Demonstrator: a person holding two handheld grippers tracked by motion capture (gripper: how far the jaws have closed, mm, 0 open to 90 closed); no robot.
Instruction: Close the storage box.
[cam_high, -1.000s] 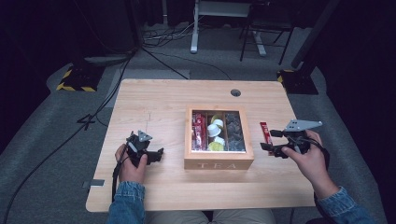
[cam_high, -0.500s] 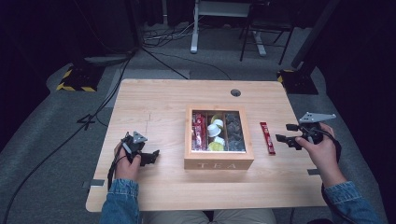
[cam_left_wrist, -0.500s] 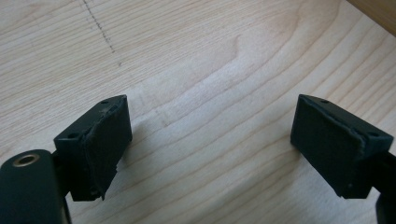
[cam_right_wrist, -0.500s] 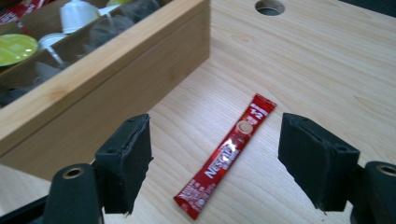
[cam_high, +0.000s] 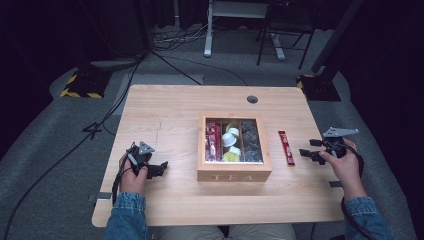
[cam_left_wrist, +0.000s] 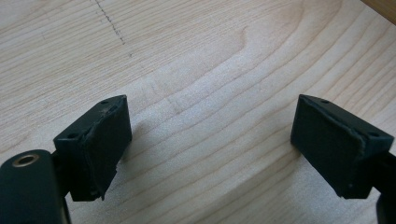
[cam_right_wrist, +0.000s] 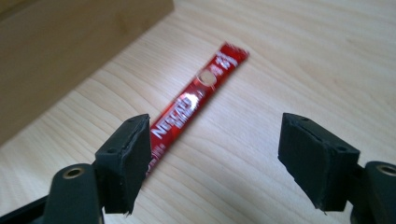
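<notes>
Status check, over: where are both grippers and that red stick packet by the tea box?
Left gripper open, empty, low over bare table. Right gripper open, clear of red packet. Packet flat between it and tea box. Nothing in the way.

One red sachet (cam_high: 286, 147) on the table (cam_high: 170, 115); one wooden tea box (cam_high: 234, 172) (three compartments); two claws

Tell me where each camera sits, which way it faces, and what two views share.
High view: above the person's side, looking forward and down on the table, tea box, both forearms and grippers.
Left gripper view: on the left gripper, facing bare tabletop between its open jaws.
Right gripper view: on the right gripper, facing the red Nescafé stick beside the box.
Shared: the stick lies in the high and right gripper views.
</notes>
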